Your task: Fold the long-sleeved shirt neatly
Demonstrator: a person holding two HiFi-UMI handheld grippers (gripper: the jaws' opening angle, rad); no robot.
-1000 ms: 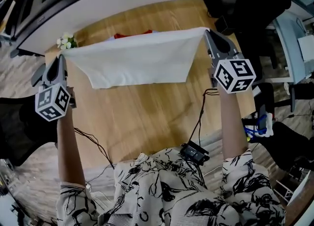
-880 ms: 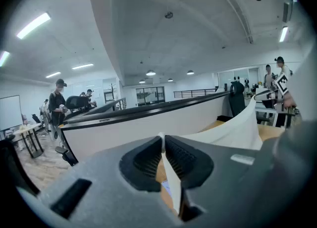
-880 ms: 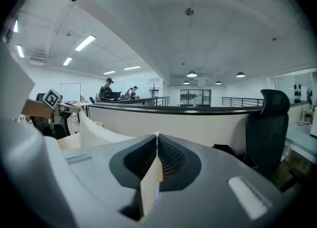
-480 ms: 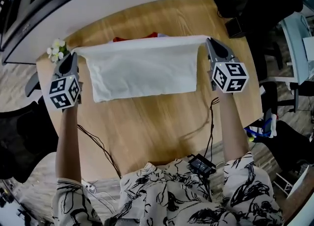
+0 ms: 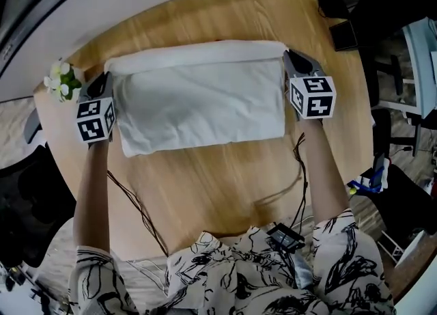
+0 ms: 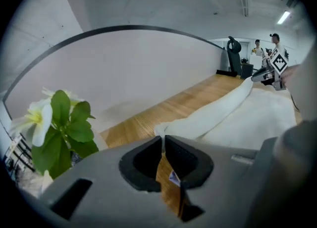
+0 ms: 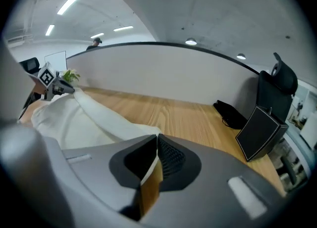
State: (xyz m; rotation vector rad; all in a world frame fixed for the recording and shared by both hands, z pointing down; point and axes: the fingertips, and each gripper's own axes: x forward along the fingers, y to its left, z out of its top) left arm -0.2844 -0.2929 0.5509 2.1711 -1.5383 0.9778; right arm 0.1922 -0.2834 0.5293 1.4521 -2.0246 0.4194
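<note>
White cloth covers the middle of the wooden table (image 5: 225,177), with a gripper at each of its far corners. At the table's left edge stands a small plant (image 5: 60,80) with white flowers, just beside the left gripper (image 5: 107,76). The person's left forearm (image 5: 92,190) reaches straight forward from a patterned sleeve. The gripper slopes down toward the tabletop, and its marker cube faces the head camera. Its jaws are pressed together on the far left corner of the long-sleeved shirt (image 5: 201,102). The left gripper view shows a thin edge of white fabric pinched at the very tips, with bare wood visible through the slit below.

The shirt lies as a wide rectangle, its long axis running left to right between the grippers. Its near edge is flat on the wood and its far edge is a thicker rolled band. In the left gripper view that band reads as a raised ridge leading away to the other gripper.

The right gripper (image 5: 287,56) clamps the far right corner, and its own view shows white cloth between the closed jaws. The right forearm (image 5: 321,170) is stretched forward and sloping down in the same way, with a black cable (image 5: 295,170) trailing beside it.

Only the right gripper view shows the table's right end from the side. A black bag (image 7: 230,114) lies there on the wood, a dark panel (image 7: 261,132) leans near it, and a black chair (image 7: 281,79) stands behind.
</note>
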